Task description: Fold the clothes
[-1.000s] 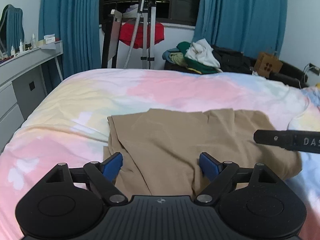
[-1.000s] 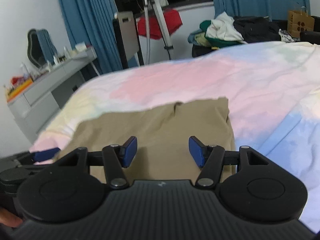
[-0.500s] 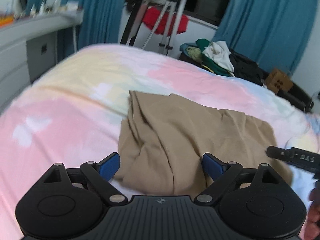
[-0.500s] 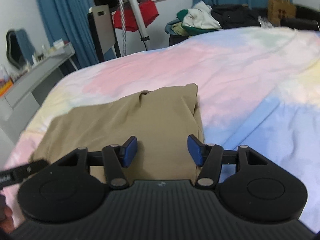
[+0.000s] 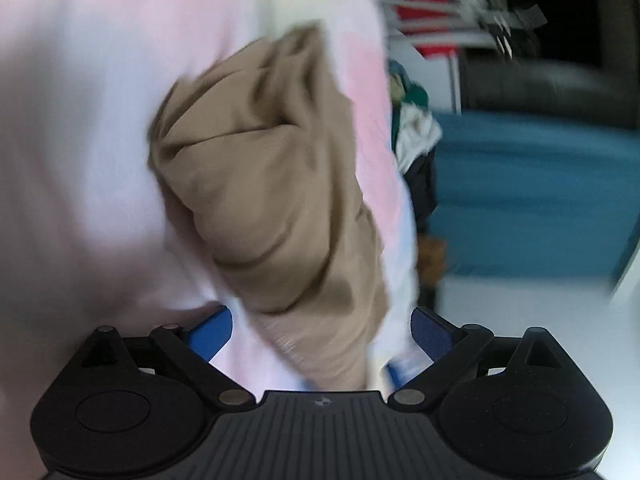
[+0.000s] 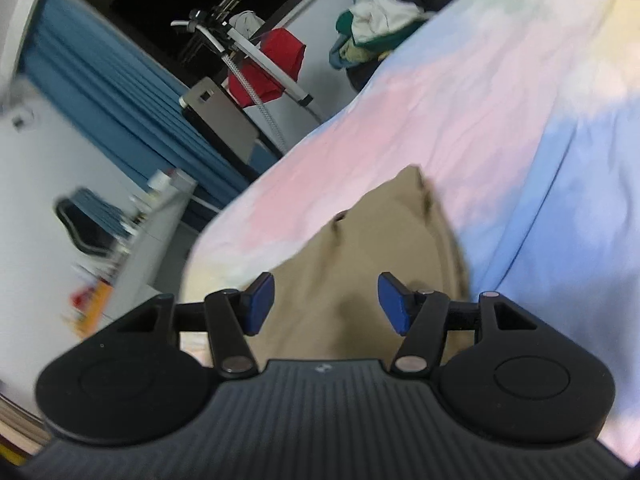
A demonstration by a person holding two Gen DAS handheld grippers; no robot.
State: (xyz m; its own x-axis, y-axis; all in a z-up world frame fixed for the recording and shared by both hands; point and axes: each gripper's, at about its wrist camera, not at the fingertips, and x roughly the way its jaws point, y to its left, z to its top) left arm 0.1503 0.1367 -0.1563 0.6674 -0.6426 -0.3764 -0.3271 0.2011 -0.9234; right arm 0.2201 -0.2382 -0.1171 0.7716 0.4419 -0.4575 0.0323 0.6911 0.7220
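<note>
Left wrist view: my camera is rolled hard over and the frame is smeared, so I read it with care.
Left gripper point(image 5: 322, 330): I see its jaws spread wide, blue pads point(image 5: 212, 330) far apart, nothing clamped.
Tan garment point(image 5: 272, 184): bunched and creased on the pastel bedspread point(image 5: 80, 140); its near end runs down between my open fingers, and because of the blur I cannot tell whether cloth touches either pad.
Only here: the rumpled, heaped far end of the garment, and a blue curtain point(image 5: 532, 184) filling the right side beyond the bed's edge.

Right wrist view: sharper, tilted less.
Right gripper point(image 6: 326, 306): jaws wide too, pads point(image 6: 262, 304) apart, gripping nothing; I hold it low over the cloth.
Tan garment point(image 6: 360, 264): lies flat-looking here, narrowing to a corner away from me, on the pink-and-blue bedspread point(image 6: 520, 140).
Only here: a white desk point(image 6: 160, 216) with small clutter at left, a stand with a red cloth point(image 6: 276, 64) hung on it, and a pile of clothes point(image 6: 372, 24) beyond the bed.
</note>
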